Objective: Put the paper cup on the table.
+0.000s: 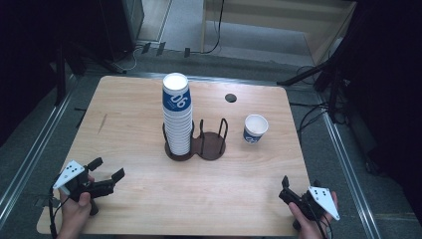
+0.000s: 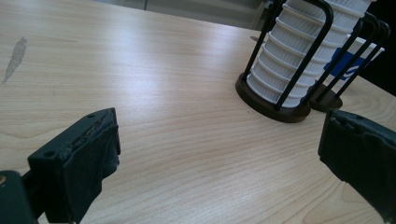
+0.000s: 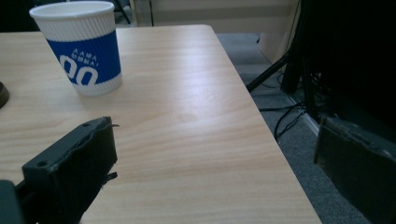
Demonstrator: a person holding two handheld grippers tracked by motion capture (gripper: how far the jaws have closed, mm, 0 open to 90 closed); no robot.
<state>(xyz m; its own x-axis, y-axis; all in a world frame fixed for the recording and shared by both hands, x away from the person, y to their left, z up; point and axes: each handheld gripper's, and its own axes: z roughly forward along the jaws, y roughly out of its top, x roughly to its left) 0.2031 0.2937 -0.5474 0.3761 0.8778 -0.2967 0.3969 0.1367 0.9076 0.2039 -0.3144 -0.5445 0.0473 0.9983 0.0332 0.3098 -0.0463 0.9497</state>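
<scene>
A tall stack of blue-and-white paper cups (image 1: 177, 114) (image 2: 299, 51) stands in the left ring of a dark two-ring wire holder (image 1: 212, 148) (image 2: 275, 111) at the table's middle. A single cup (image 1: 255, 128) (image 3: 84, 46) stands upright to the right of the holder. My left gripper (image 1: 107, 170) (image 2: 219, 140) rests open at the near left corner, its jaws pointed toward the stack, with nothing between them. Near the front right corner my right gripper (image 1: 300, 185) (image 3: 215, 154) is open and empty, well short of the single cup.
The wooden table (image 1: 129, 119) has a small round hole (image 1: 230, 98) at the back and a grey smudge (image 2: 14, 58) on the left. Its right edge (image 3: 261, 121) drops to grey carpet with cables and stand legs (image 1: 308, 74).
</scene>
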